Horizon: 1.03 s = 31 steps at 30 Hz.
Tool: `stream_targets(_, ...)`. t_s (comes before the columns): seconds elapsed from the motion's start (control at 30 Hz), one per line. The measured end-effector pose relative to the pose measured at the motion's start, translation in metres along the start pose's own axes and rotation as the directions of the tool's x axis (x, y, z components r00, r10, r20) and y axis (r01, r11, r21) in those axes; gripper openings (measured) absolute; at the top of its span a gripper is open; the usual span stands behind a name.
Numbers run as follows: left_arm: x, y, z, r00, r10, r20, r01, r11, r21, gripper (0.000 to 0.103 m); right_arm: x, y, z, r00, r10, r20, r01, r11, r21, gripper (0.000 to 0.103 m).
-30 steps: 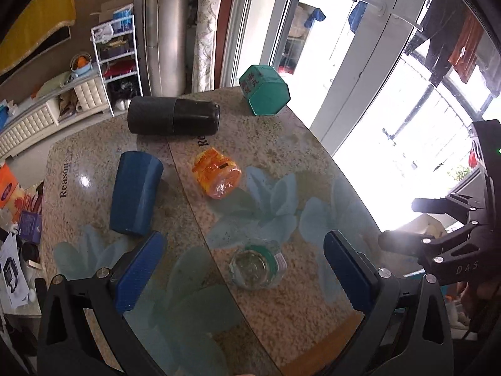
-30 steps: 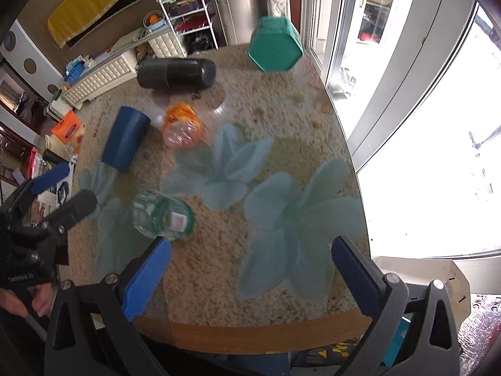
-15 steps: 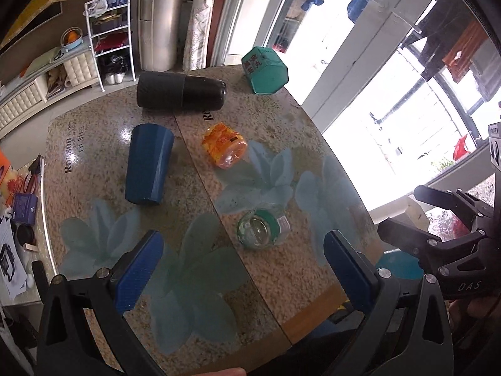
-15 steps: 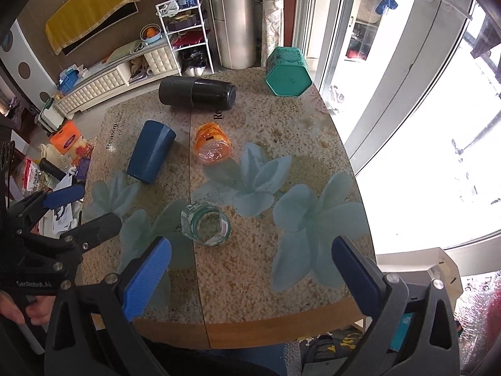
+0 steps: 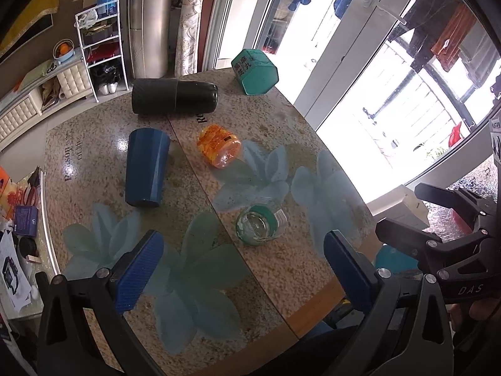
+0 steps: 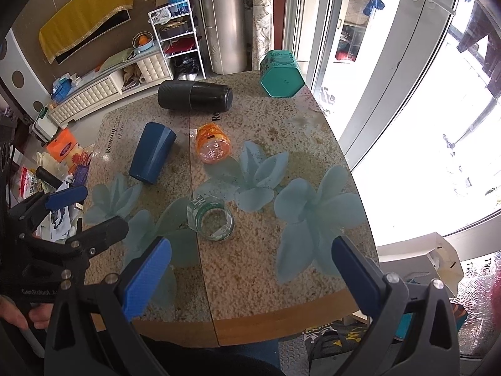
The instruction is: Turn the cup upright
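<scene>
A dark blue cup (image 5: 145, 166) lies on its side on the left of the speckled table (image 5: 281, 269); it also shows in the right wrist view (image 6: 152, 153). My left gripper (image 5: 241, 269) is open and empty, held high above the table's near edge. My right gripper (image 6: 250, 269) is open and empty too, also high over the near edge. Each gripper shows in the other's view: the right gripper (image 5: 438, 216) and the left gripper (image 6: 72, 210).
On the table lie a black cylinder flask (image 5: 174, 96), an orange plastic jar (image 5: 219, 150), a clear glass jar with a green label (image 5: 260, 225) and a teal hexagonal tin (image 5: 255, 71). Windows stand right; shelves and clutter left.
Both grippers have pulled up and back from the table, so the whole tabletop now shows. The objects have not moved on the table.
</scene>
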<state>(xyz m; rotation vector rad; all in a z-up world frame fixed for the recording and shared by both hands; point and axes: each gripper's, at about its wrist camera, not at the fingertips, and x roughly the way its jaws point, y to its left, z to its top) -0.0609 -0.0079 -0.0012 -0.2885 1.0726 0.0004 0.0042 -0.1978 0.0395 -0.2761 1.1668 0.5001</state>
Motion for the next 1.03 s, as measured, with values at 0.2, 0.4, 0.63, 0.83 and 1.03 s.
stream_targets(0.2,-0.0014,-0.0041,0.003,1.0,0.013,0.004,-0.013,1.0,0.014,0.103,-0.0034,-0.0023,0.0027,1.0,-0.002,0.011,0.002,1.0,0.003,0.103)
stream_targets(0.4,-0.0023,-0.0084,0.0061,1.0,0.015,0.012,-0.015,1.0,0.027,0.103,-0.0046,-0.0066,0.004,1.0,-0.009,0.018,0.009,1.0,0.009,0.103)
stream_targets(0.63,-0.0016,-0.0097,0.0072,1.0,0.019,0.011,-0.019,0.999,0.032,0.103,-0.0036,-0.0071,0.0045,1.0,-0.003,0.016,0.003,1.0,0.012,0.103)
stream_targets(0.83,-0.0008,-0.0095,0.0084,1.0,0.023,0.009,-0.023,0.999,0.032,0.103,-0.0026,-0.0073,0.0041,1.0,0.001,0.015,-0.002,1.0,0.011,0.103)
stream_targets(1.03,-0.0002,-0.0092,0.0091,1.0,0.023,0.009,-0.023,0.999,0.033,0.103,-0.0028,-0.0066,0.004,1.0,0.007,0.013,-0.007,1.0,0.015,0.103)
